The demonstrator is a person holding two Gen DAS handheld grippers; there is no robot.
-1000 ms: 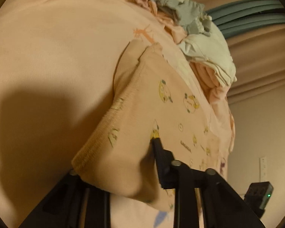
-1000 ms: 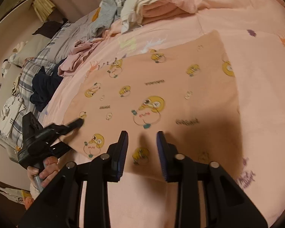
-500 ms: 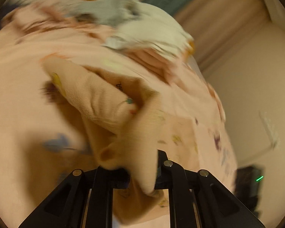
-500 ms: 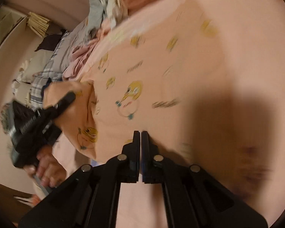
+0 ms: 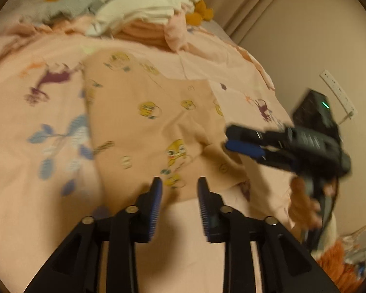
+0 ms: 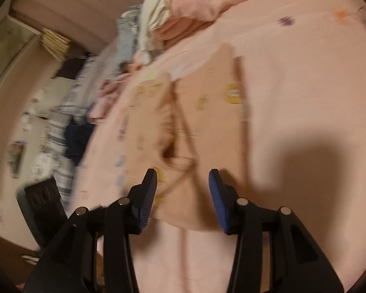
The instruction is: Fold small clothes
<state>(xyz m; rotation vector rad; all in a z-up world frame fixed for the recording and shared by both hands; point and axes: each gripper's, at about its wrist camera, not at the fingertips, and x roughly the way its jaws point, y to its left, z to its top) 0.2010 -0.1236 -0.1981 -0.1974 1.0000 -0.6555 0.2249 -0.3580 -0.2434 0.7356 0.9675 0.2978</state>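
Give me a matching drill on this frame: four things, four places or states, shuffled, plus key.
Things
1. peach garment
2. left gripper
3. clothes pile
4. right gripper

Places or states
A. heaped at the far end of the bed
B. open over the garment's near edge, seen from its own camera
C. lying on the pink sheet, one side folded over
D. open, nothing between its fingers, the other gripper at its right in its own view

Pairs: 1-C, 2-D, 3-A, 4-B

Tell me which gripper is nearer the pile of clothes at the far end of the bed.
Neither clearly. The left gripper and right gripper both hang open over the near edge of the orange printed garment, across it from the pile.
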